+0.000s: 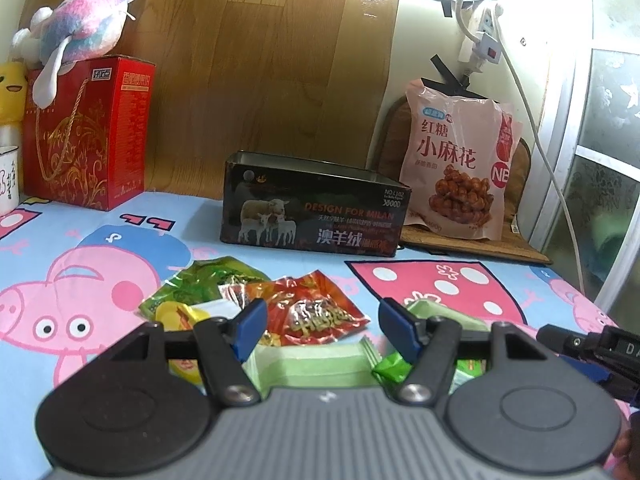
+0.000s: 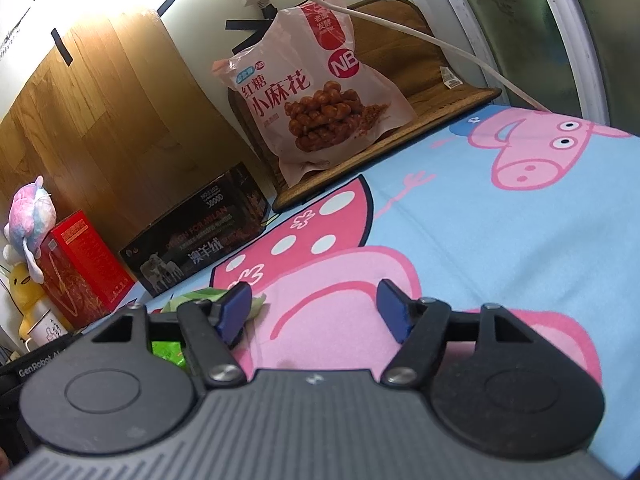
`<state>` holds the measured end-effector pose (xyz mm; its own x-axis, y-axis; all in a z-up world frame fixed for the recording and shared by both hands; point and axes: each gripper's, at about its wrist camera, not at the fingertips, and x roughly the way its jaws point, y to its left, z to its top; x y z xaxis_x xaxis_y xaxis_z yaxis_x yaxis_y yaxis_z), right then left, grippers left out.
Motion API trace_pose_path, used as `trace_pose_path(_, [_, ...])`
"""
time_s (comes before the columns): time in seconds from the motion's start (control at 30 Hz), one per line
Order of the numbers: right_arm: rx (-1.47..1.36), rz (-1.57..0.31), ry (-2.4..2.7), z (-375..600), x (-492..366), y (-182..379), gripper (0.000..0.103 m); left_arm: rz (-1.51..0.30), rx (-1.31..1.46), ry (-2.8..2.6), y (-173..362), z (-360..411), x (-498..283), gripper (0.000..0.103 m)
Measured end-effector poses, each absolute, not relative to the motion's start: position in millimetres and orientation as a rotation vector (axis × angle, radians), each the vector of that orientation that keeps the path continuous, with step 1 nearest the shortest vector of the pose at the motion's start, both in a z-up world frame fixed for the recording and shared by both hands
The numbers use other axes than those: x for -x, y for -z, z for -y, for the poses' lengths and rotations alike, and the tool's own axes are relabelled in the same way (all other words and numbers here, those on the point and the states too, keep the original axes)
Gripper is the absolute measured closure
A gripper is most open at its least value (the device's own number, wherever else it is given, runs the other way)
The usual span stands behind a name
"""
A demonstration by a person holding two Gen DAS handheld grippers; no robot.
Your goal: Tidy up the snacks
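Several small snack packets lie in a loose pile on the cartoon-pig cloth: a red packet [image 1: 316,314], a green foil packet [image 1: 196,286], a yellow one [image 1: 178,314] and a pale green wrapper [image 1: 316,366]. My left gripper [image 1: 320,330] is open and empty, just above the pile. A dark open tin box [image 1: 316,208] stands behind the pile; it also shows in the right wrist view [image 2: 200,240]. A big pink snack bag [image 1: 456,164] leans on the wall to the right of the box. My right gripper [image 2: 316,312] is open and empty over bare cloth, right of the pile.
A red gift box [image 1: 86,132] with a plush toy [image 1: 76,28] on top stands at the back left, next to a white mug [image 1: 8,184]. A woven mat [image 2: 420,92] lies under the pink bag. A white power cable [image 1: 540,136] hangs along the wall by the window frame.
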<state>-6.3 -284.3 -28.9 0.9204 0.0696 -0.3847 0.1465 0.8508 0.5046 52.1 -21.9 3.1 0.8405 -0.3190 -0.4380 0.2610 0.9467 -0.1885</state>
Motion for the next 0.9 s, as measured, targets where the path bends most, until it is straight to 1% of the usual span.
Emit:
trace_pose_path(0.4, [-0.543,-0.407,0.044,280.0,6.5,27.7,0.029,-0.487,0.147,0.316,-3.2,19.8,-52.6,0.040])
trace_pose_path(0.53, [-0.544,-0.408,0.040,279.8,5.6,27.6,0.029,-0.485,0.153,0.317,-3.5,18.7,-52.7,0.037])
trace_pose_path(0.9, [-0.532,-0.412,0.032,279.6,3.8,27.3,0.026,-0.483,0.163,0.326,-3.1,17.5,-52.9,0.037])
